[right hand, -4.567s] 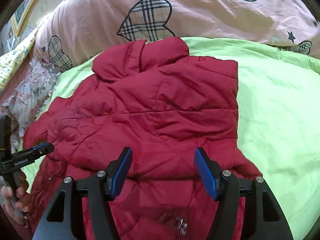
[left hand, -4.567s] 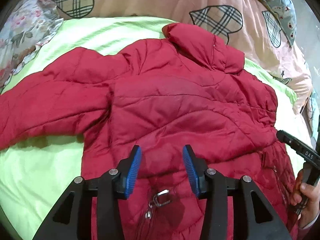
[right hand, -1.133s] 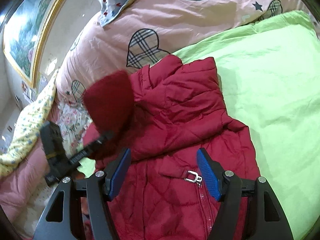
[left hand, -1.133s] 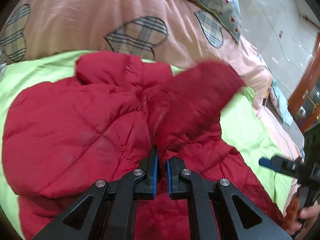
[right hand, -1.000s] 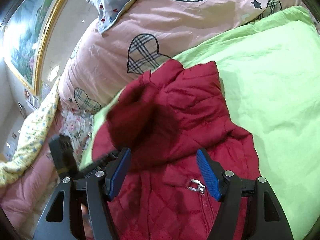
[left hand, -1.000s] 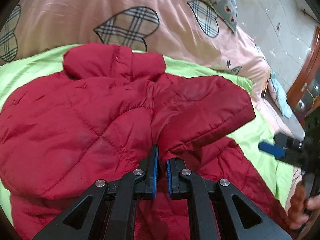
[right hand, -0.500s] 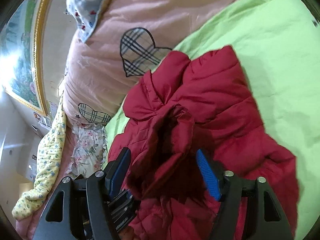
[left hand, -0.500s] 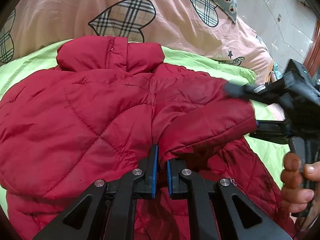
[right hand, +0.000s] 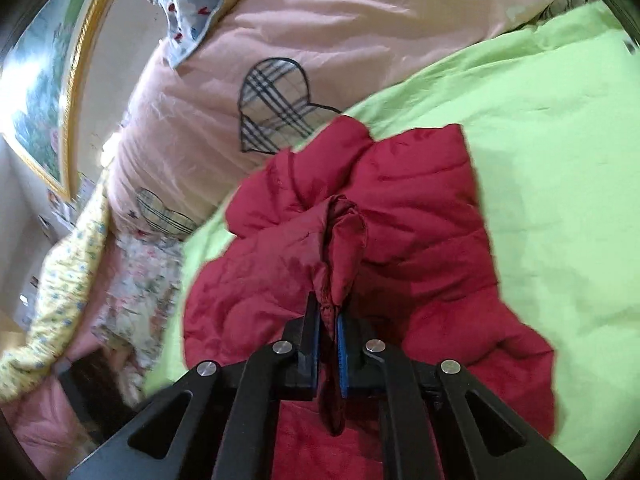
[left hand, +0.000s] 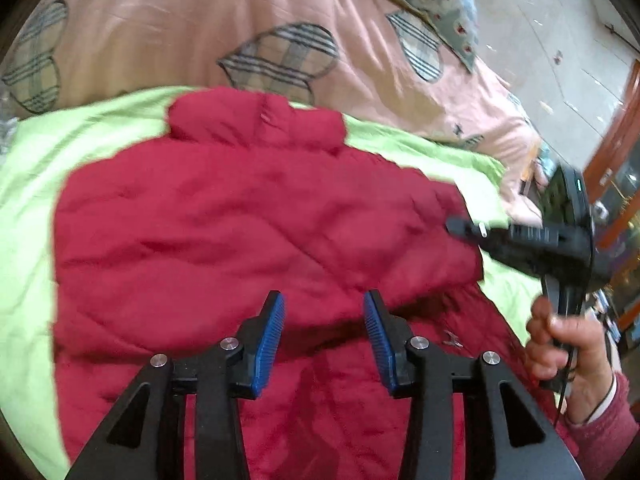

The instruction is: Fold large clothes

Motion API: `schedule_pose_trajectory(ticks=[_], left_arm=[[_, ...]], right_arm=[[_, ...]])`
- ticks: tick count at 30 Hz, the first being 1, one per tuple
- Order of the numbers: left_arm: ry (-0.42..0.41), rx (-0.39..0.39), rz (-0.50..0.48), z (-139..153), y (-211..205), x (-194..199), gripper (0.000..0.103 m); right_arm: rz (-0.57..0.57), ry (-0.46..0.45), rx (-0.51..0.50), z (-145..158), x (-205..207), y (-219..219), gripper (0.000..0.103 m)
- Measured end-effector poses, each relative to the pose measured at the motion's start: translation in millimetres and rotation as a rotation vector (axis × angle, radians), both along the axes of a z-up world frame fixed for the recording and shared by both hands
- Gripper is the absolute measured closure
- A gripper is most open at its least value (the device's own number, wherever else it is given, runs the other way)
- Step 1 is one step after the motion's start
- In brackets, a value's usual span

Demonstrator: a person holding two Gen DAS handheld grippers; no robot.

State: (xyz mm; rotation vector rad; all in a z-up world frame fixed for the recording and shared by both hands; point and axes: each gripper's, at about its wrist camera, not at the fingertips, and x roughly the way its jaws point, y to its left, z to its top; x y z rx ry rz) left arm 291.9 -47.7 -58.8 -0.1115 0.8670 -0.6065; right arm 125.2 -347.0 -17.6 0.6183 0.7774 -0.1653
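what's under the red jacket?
Green sheet shows on both sides of the red jacket, which lies on it. Right gripper pinches the sleeve; left gripper is open. Anything beneath the jacket's body is covered.

Red quilted puffer jacket [left hand: 248, 216]: padded cloth, stitched, slight sheen. Lime-green bed sheet [right hand: 560, 128]: matt woven cloth, softly creased. Pink quilt with plaid hearts [right hand: 328, 40]: smooth cloth, faint lustre. Gripper fingers [left hand: 271, 332]: matt black plastic, ribbed blue pads, bright metal screws.
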Motion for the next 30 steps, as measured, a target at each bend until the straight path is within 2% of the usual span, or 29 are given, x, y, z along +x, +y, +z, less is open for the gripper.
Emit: schedule_pose_trajectory(ticks=[4, 8, 11, 14, 17, 19, 21, 25, 30], left_arm=[[0.007, 0.031, 0.073, 2, 19, 15, 0.062], [0.066, 0.047, 0.117, -14, 33, 35, 0.063], [0.137, 0.026, 0.121, -32, 34, 45, 0.064], [0.146, 0.034, 0.115, -39, 31, 44, 0.064], [0.136, 0.057, 0.110, -39, 27, 43, 0.064], [0.135, 0.066, 0.111, -41, 23, 46, 0.064], [0.136, 0.070, 0.112, -42, 25, 49, 0.064], [0.131, 0.086, 0.110, -44, 22, 49, 0.064], [0.109, 0.104, 0.094, -32, 20, 40, 0.064]], right_arm=[[-0.008, 0.047, -0.045, -19, -4, -4, 0.097], [-0.015, 0.069, -0.042, -34, -5, -9, 0.097], [-0.005, 0.082, -0.053, -34, -4, -7, 0.086], [-0.050, 0.097, -0.133, -18, -10, -4, 0.072], [-0.073, 0.025, -0.268, 14, -20, 13, 0.071], [-0.037, -0.016, -0.300, 28, -18, 29, 0.071], [0.025, -0.018, -0.329, 32, -7, 46, 0.069], [0.115, 0.066, -0.362, 7, 19, 66, 0.069], [0.059, 0.198, -0.342, -41, 25, 46, 0.070]])
